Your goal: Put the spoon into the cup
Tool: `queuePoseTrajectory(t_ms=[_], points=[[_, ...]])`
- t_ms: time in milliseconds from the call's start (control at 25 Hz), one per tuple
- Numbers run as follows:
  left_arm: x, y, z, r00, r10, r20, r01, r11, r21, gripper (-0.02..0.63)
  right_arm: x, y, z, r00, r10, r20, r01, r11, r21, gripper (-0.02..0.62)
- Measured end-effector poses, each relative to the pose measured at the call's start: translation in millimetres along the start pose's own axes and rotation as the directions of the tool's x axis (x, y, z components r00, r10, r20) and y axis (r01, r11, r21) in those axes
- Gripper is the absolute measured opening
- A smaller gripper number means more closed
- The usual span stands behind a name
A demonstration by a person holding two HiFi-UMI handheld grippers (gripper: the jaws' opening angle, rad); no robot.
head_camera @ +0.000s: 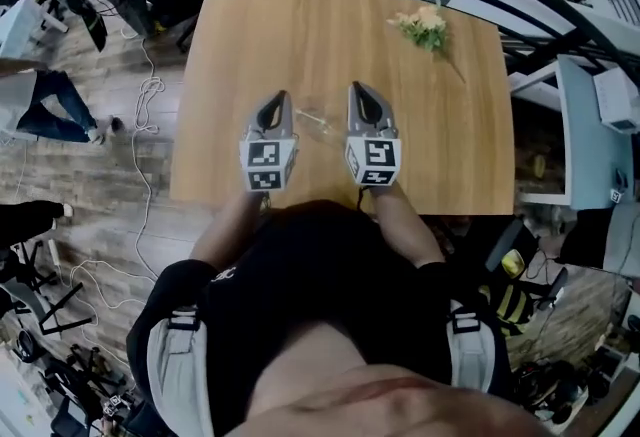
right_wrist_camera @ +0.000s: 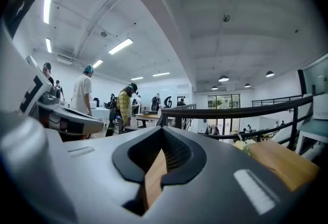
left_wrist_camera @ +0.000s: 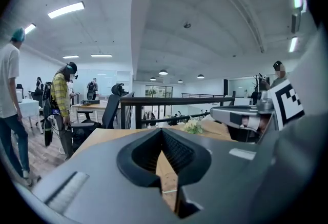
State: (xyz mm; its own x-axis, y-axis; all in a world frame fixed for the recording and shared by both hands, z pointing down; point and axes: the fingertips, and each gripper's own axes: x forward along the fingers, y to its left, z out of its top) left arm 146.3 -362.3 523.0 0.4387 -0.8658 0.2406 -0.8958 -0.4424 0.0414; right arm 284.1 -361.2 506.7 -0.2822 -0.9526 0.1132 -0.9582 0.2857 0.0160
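Wooden table (head_camera: pixel 250 35) in an open office, seen from the head view. A flower sprig (head_camera: pixel 425 27) lies at its far right. The left gripper (head_camera: pixel 280 100) and right gripper (head_camera: pixel 362 95) hang side by side over the near edge. Between them a small clear thing (head_camera: pixel 316 118) lies on the wood. It may be the spoon, but it is too small to be sure, and I can make out no cup.

From the left gripper view, the left gripper (left_wrist_camera: pixel 163 133) has its jaws together at the tips with nothing between them, only table showing through.

From the right gripper view, the right gripper (right_wrist_camera: pixel 165 133) is likewise closed and empty, pointing out level toward a dark railing (right_wrist_camera: pixel 230 113) and people (right_wrist_camera: pixel 84 95) beyond.

If that clear piece is the spoon, I'd judge it light, stiff and slick. Lying flat, it would be awkward to pinch. The handle's middle looks like the place to take it, gently, so it does not skid or snap.
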Motion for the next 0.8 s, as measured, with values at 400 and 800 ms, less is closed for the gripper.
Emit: queuePoseTrajectory(t_ms=[400,800], points=[[11.6,-19.3,17.5,0.997,-0.074,0.025,0.073,0.997,0.021,0.011,-25.2,-18.4,6.7,0.997,-0.062,0.034,0.061,0.998,0.033,-0.003],[18.3,-29.8,19.4,0.993,-0.114,0.017,0.113,0.993,0.042,0.011,-22.6,-17.1,3.9,0.998,-0.055,0.032,0.054,0.998,0.044,-0.002]])
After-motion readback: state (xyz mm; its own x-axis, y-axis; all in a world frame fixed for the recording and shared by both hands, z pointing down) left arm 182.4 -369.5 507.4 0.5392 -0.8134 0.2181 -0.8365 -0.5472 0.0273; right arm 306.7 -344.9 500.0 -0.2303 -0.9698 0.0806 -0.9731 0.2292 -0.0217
